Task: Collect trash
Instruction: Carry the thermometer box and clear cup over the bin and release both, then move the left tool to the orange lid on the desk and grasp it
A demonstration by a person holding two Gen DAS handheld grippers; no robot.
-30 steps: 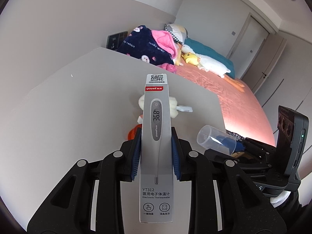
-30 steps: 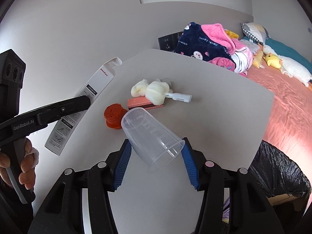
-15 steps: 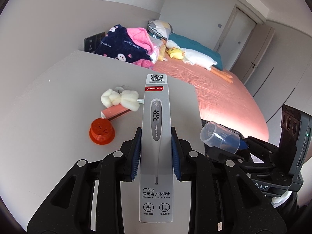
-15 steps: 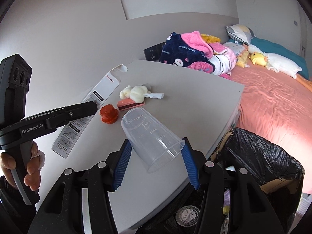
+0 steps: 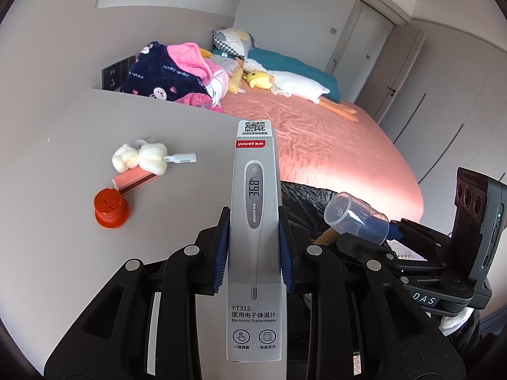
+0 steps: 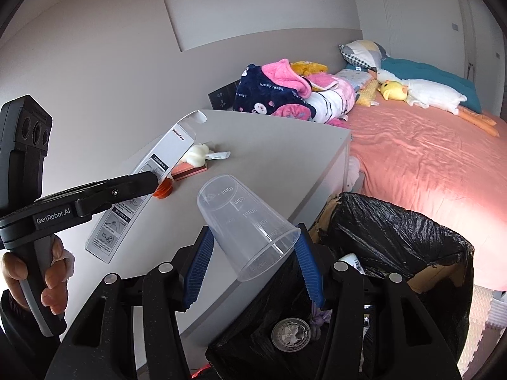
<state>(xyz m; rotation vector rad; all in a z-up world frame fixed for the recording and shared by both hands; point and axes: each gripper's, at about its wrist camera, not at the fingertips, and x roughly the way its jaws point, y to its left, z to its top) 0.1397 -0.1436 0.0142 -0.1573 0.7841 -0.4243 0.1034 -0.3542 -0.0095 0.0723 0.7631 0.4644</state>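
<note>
My left gripper (image 5: 253,240) is shut on a grey thermometer box (image 5: 255,221), held upright above the table's right edge; the box also shows in the right wrist view (image 6: 142,190). My right gripper (image 6: 253,253) is shut on a clear plastic measuring cup (image 6: 247,224), held over the near rim of a bin lined with a black bag (image 6: 396,237). The cup also shows in the left wrist view (image 5: 355,218). On the grey table (image 5: 174,209) lie an orange cap (image 5: 109,207), a pink box (image 5: 134,182), white cotton wads (image 5: 141,158) and a small white plastic piece (image 5: 180,157).
A bed with a salmon sheet (image 5: 332,152) stands beyond the table, with blankets (image 5: 177,72), pillows and plush toys on it. The bin holds a round silvery lid (image 6: 291,332) and other scraps. Closet doors (image 5: 374,41) line the far wall.
Both grippers have moved right, away from the table's middle toward the bin. The cup now hangs over the bin's edge. Both grips are unchanged.
</note>
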